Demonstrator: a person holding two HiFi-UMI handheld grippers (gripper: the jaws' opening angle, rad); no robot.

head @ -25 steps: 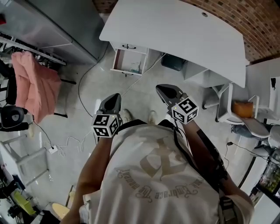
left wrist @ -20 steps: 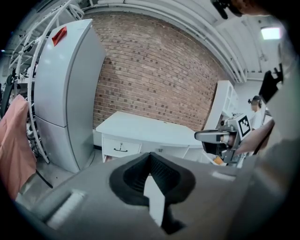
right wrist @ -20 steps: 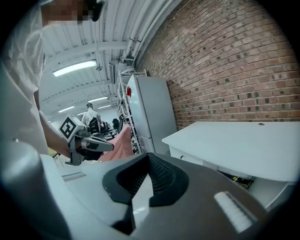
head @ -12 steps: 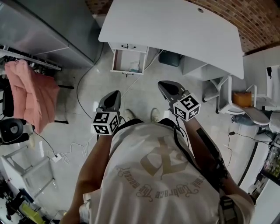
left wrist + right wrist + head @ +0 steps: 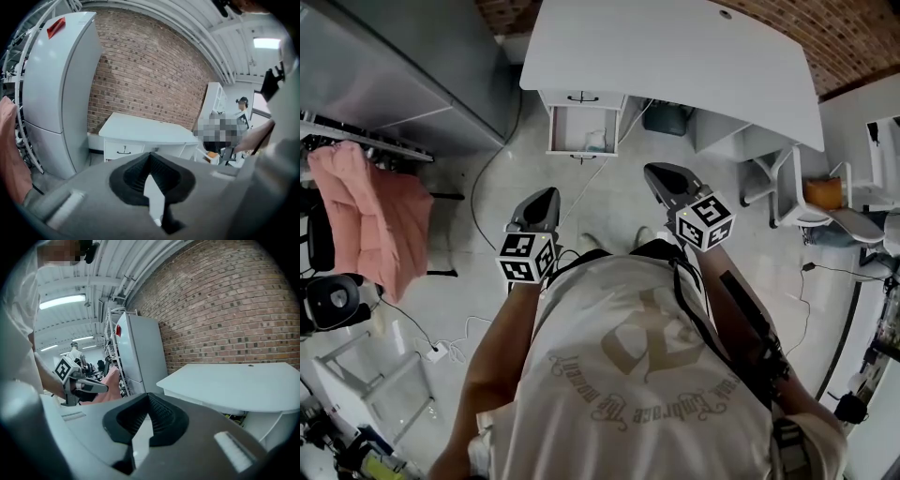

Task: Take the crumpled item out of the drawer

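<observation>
The white desk (image 5: 675,56) stands ahead of me with its lower drawer (image 5: 567,129) pulled open. A pale crumpled item (image 5: 596,141) lies at the drawer's right end. My left gripper (image 5: 547,193) is over the floor short of the drawer, jaws shut and empty. To its right, my right gripper (image 5: 653,172) also points at the desk, its jaws closed tip to tip with nothing in them. In the left gripper view the left gripper (image 5: 150,154) hides the open drawer; only the closed upper drawer (image 5: 123,150) shows. In the right gripper view the right gripper (image 5: 149,395) covers the lower middle.
A tall grey fridge (image 5: 394,66) stands left of the desk, with a pink garment (image 5: 370,211) on a rack beside it. Cables (image 5: 483,202) trail over the floor. A black box (image 5: 667,119) sits under the desk, and white chairs (image 5: 825,206) are at the right.
The person has stepped toward the desk, carrying both grippers forward with jaws still closed. The pink garment and floor have slid down in the head view.
</observation>
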